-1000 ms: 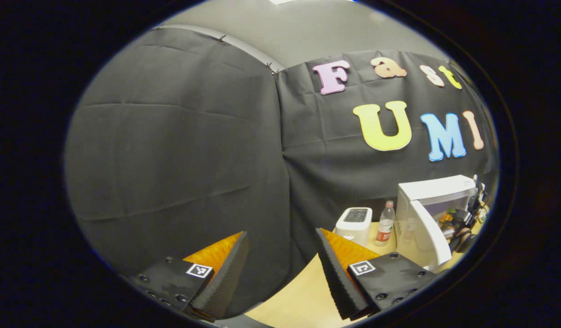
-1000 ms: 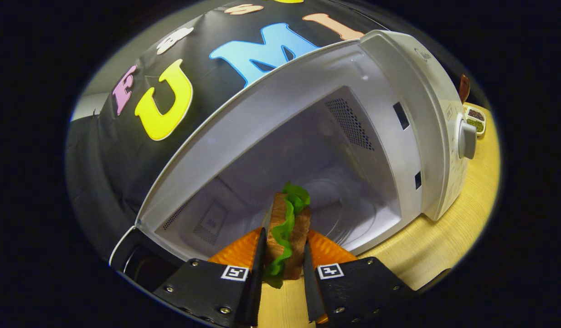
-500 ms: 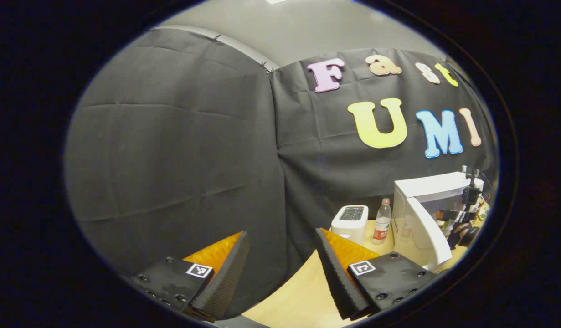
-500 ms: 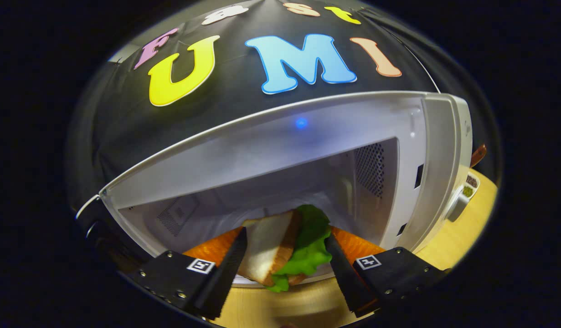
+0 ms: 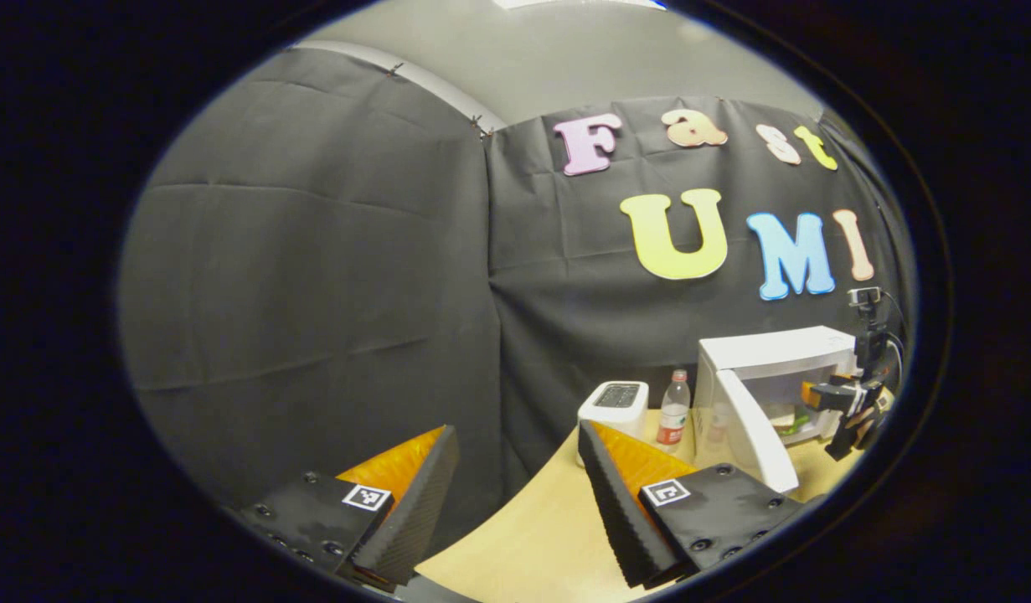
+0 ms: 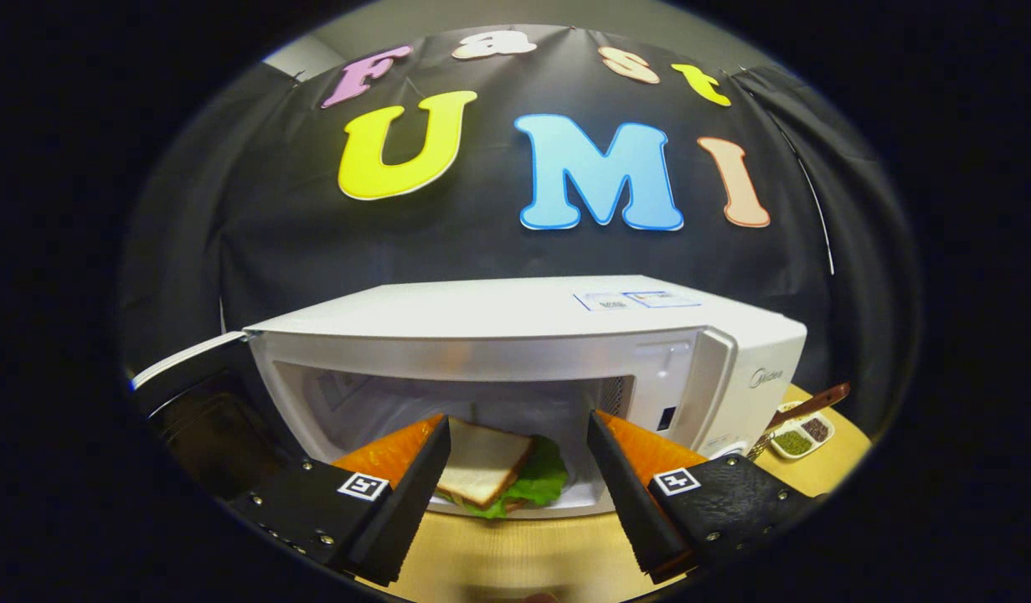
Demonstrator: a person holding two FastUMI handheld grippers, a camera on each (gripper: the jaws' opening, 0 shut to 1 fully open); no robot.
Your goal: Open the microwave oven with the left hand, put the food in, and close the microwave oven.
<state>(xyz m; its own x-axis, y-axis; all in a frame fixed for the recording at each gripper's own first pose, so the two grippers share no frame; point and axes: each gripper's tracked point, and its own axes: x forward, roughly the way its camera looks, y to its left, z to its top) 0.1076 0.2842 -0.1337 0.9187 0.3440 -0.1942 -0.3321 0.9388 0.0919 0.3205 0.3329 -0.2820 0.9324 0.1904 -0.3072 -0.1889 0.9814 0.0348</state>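
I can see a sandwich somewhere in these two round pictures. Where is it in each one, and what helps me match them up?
Left gripper view: the sandwich is tiny, far right, inside the open microwave.
Right gripper view: the sandwich is low in the middle, lying in the microwave's cavity, seen between the open right gripper's fingers.
Shared landmark: the white microwave with its door swung open.

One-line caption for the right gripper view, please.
Open right gripper before the open microwave, sandwich lying inside.
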